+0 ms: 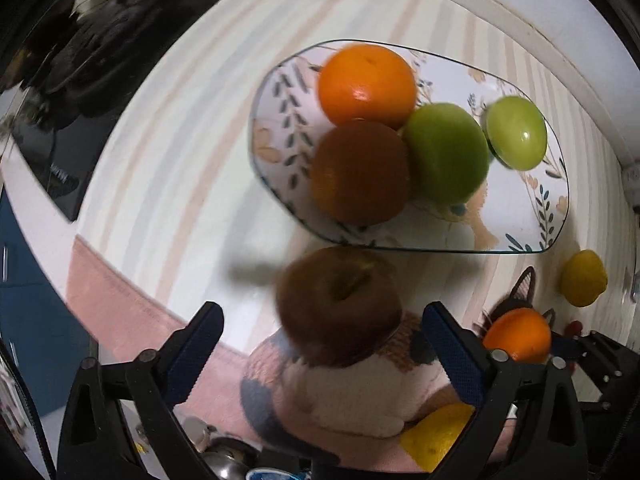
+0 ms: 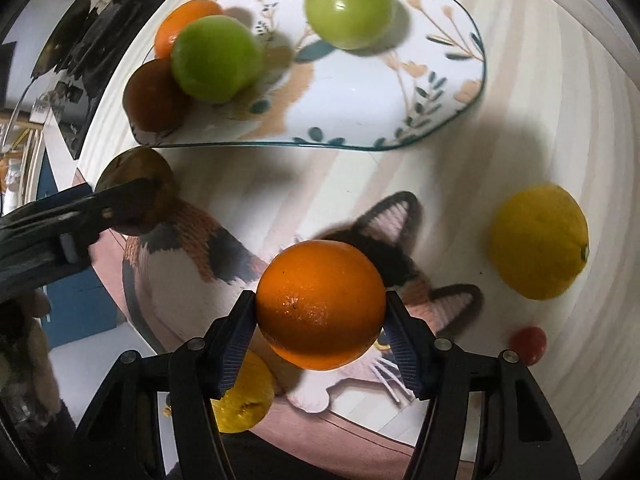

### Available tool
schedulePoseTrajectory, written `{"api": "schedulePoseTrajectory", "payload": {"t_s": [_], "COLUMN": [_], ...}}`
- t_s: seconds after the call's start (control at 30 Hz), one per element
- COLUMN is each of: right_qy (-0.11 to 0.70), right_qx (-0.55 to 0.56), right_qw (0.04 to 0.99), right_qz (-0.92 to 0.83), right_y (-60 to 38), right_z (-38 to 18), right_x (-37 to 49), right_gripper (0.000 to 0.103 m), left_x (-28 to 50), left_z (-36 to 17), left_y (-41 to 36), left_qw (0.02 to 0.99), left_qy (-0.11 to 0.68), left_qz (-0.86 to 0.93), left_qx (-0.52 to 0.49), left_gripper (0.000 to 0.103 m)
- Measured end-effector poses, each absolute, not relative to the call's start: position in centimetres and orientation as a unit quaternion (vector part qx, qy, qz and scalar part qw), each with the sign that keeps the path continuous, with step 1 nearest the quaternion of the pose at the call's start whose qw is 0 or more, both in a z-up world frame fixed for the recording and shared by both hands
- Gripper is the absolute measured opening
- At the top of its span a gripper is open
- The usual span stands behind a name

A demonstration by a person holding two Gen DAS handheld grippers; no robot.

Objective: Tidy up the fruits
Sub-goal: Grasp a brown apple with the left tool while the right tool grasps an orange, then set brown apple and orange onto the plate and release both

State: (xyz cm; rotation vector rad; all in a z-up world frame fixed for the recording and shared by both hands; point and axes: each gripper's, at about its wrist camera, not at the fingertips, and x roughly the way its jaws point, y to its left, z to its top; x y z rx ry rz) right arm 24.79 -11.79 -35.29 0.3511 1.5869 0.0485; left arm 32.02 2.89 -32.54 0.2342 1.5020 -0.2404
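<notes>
A flower-patterned oval plate (image 1: 516,216) (image 2: 360,96) holds an orange (image 1: 366,84) (image 2: 180,20), a dark brown fruit (image 1: 360,172) (image 2: 154,96) and two green apples (image 1: 446,158) (image 1: 516,138) (image 2: 218,58) (image 2: 348,8). My left gripper (image 1: 324,320) is open around a brown apple (image 1: 340,304) just before the plate; the apple also shows in the right wrist view (image 2: 138,188). My right gripper (image 2: 320,312) is shut on an orange (image 2: 320,304) (image 1: 518,332), above a cat-shaped mat (image 2: 192,256).
A lemon (image 2: 538,240) (image 1: 582,278) lies right of the mat on the striped table. Another lemon (image 2: 244,400) (image 1: 436,436) lies near the table's front edge. A small red fruit (image 2: 528,344) sits at the right. A dark laptop (image 1: 60,168) is far left.
</notes>
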Motion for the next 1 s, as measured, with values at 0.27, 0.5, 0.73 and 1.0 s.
{"api": "schedulePoseTrajectory", "payload": {"t_s": [0.27,0.5,0.73,1.0], "right_qy": [0.707,0.701,0.677,0.636], "right_qx": [0.176,0.173,0.205,0.221], "right_qw": [0.685,0.692,0.706,0.739], "right_qz": [0.02,0.022,0.025,-0.01], "right_y": [-12.7,-13.6,-15.5,-20.3], "right_z": [-35.4,-34.9,-32.2,-28.9], "right_x": [24.4,24.1,24.4,29.5], "right_gripper": [0.066,0.066,0.065,0.065], "left_x": [30.4,28.2,29.5,38.1], "left_z": [-33.1,-33.2,-28.7,-21.8], "left_y": [2.7,4.1,3.5,-3.3], "left_qw": [0.72,0.718,0.74,0.762], "left_qy": [0.677,0.683,0.659,0.611], "left_qz": [-0.116,-0.103,-0.123,-0.196], "left_qx": [0.101,0.08,0.053,0.086], "left_gripper": [0.065,0.064,0.064,0.065]}}
